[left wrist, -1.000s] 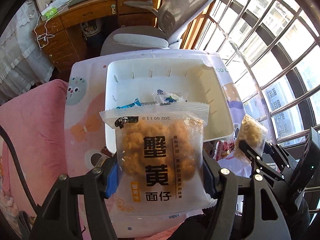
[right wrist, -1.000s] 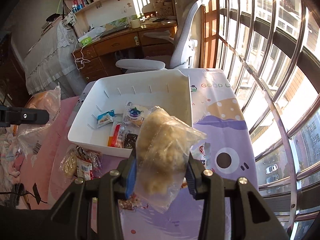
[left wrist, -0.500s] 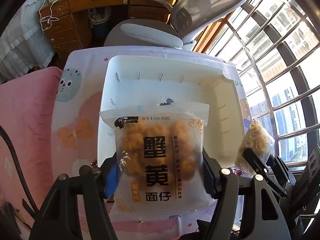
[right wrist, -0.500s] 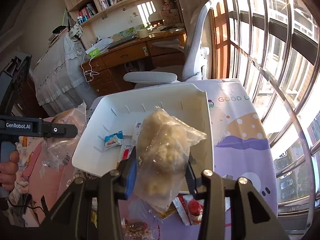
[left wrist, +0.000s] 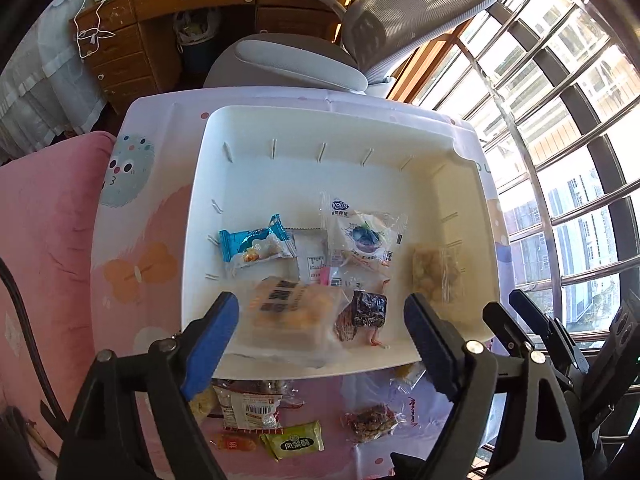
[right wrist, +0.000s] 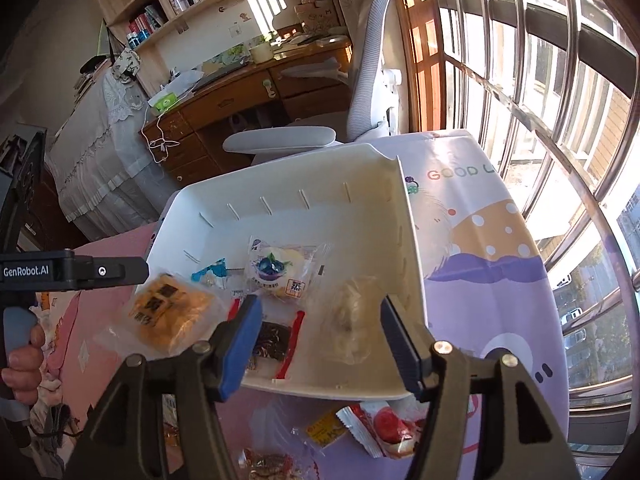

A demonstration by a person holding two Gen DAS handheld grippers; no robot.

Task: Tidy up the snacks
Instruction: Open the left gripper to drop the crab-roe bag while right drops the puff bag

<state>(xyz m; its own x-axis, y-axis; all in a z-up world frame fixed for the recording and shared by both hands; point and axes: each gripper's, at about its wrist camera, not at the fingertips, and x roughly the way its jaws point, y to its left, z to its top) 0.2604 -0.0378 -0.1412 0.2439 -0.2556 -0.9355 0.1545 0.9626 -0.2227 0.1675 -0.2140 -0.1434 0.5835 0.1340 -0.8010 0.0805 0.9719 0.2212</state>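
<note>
While the table (left wrist: 132, 184) in its pastel cartoon cloth is carrying everything, a white bin (left wrist: 352, 136) is sitting on it and taking up most of both views. An office chair (left wrist: 400, 8) and a wooden desk (left wrist: 192, 4) are standing beyond the far edge.

The left gripper (left wrist: 320, 320) is hovering over the bin's near wall with its jaws spread wide and nothing between them. The right gripper (right wrist: 318, 328) is gaping just as wide above the bin's near right corner, also gripping nothing.

An orange noodle-snack packet (left wrist: 290, 312) is showing blurred over the near left of the bin floor; whether it is resting there cannot be told. A clear bag of pale puffs (right wrist: 352, 316), equally blurred, is appearing against the right wall. Deeper in the bin, a blueberry pastry packet (left wrist: 362, 236) is lying beside a blue-wrapped snack (left wrist: 252, 244), with a small dark packet (left wrist: 364, 314) nearer the front.

More wrappers are lying on the cloth outside the near wall, including a green packet (left wrist: 294, 442) and a red-and-white packet (right wrist: 384, 424).
</note>
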